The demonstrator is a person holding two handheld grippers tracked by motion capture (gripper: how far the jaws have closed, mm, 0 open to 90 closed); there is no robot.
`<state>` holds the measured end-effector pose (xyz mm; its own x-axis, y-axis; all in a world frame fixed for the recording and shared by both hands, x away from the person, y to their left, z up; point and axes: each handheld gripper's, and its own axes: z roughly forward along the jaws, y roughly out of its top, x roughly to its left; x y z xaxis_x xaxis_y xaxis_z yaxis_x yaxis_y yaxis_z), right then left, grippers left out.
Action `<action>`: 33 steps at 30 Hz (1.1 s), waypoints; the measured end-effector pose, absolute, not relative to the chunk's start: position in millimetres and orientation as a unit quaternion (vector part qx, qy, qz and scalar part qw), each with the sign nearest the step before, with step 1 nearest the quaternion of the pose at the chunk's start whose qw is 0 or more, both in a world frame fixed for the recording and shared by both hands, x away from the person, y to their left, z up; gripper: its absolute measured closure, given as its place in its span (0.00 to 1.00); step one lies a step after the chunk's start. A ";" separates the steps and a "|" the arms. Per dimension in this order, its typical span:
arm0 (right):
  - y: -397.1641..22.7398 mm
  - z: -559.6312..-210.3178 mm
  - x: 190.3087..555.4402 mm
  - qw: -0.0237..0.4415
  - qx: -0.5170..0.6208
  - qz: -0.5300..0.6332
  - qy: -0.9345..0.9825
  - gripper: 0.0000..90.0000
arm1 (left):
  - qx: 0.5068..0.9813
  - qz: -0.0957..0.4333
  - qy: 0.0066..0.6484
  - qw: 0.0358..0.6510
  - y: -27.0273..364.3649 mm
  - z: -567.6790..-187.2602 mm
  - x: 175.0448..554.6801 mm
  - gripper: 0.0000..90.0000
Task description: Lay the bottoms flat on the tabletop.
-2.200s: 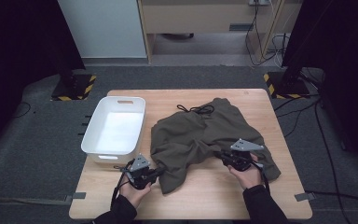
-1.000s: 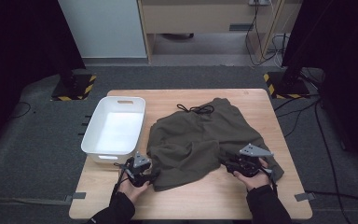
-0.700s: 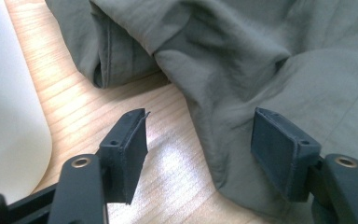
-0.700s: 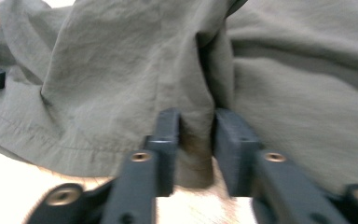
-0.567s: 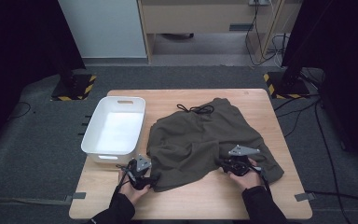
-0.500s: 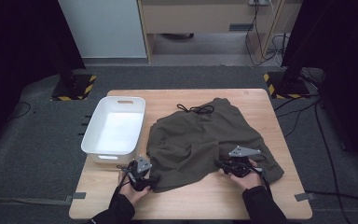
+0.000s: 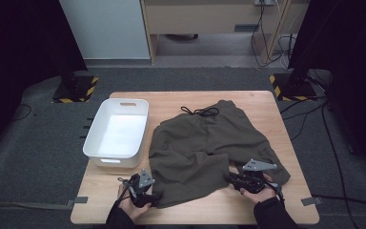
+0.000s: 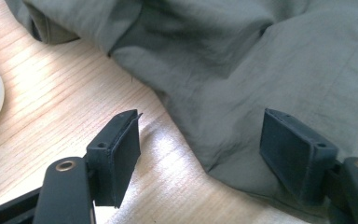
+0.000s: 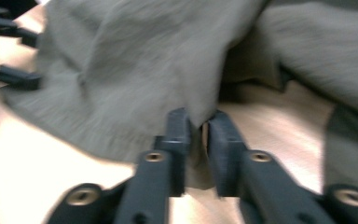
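Observation:
Olive green shorts [image 7: 209, 138] lie spread on the wooden table [image 7: 262, 100], waistband and black drawstring [image 7: 200, 112] at the far side. My left gripper [image 7: 151, 196] is at the near left hem. Its jaws [image 8: 200, 135] stand open and have just been opening, with the hem corner [image 8: 261, 60] lying between them, untouched by the pads. My right gripper [image 7: 232, 178] is at the near edge of the right leg. It [image 9: 198, 123] is shut on a fold of the cloth [image 9: 121, 60]; its jaws have just eased apart slightly, fabric still pinched between them.
A white plastic bin [image 7: 112, 160] stands on the table's left side, beside the shorts. Bare wood runs along the near edge between both hands. Dark floor, cables and striped stand feet surround the table.
My right gripper has slid left along the near hem of the right leg. The left gripper has shifted slightly at the left hem. The shorts lie much as before.

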<state>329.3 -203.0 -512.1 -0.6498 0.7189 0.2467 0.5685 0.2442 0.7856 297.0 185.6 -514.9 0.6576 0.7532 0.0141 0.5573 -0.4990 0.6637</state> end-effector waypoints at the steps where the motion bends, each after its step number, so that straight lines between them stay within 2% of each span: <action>1: -204.0 -511.1 330.0 0.101 0.403 0.464 0.782 0.70 | 0.844 0.161 0.387 0.334 186.7 -511.1 297.2 0.32; 5: -207.7 -501.1 330.5 0.156 0.379 0.504 0.760 0.58 | 0.800 0.196 0.397 0.405 190.9 -491.1 297.2 0.35; 10: -201.6 -489.9 333.4 0.175 0.357 0.537 0.744 0.49 | 0.776 0.203 0.389 0.453 178.4 -476.9 311.1 0.41; 15: -182.7 -486.4 345.2 0.172 0.341 0.535 0.753 0.45 | 0.790 0.159 0.395 0.441 155.4 -491.4 340.5 0.43; 19: -171.2 -496.8 356.2 0.152 0.346 0.509 0.774 0.41 | 0.815 0.134 0.398 0.400 142.8 -510.7 353.0 0.43; 22: -169.1 -516.2 359.9 0.125 0.367 0.460 0.799 0.40 | 0.837 0.116 0.391 0.366 140.5 -521.5 348.6 0.42; 25: -166.1 -528.0 358.5 0.108 0.372 0.425 0.818 0.39 | 0.847 0.113 0.375 0.360 140.9 -525.7 340.7 0.40; 33: -168.3 -527.1 344.0 0.107 0.368 0.431 0.817 0.37 | 0.873 0.122 0.331 0.337 149.1 -524.3 323.4 0.38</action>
<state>344.0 -168.3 -527.1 -0.7062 0.6936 0.1423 0.5084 0.3568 0.7837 323.4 149.1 -524.3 0.7504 0.6609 -0.0098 0.4964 -0.5537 0.6686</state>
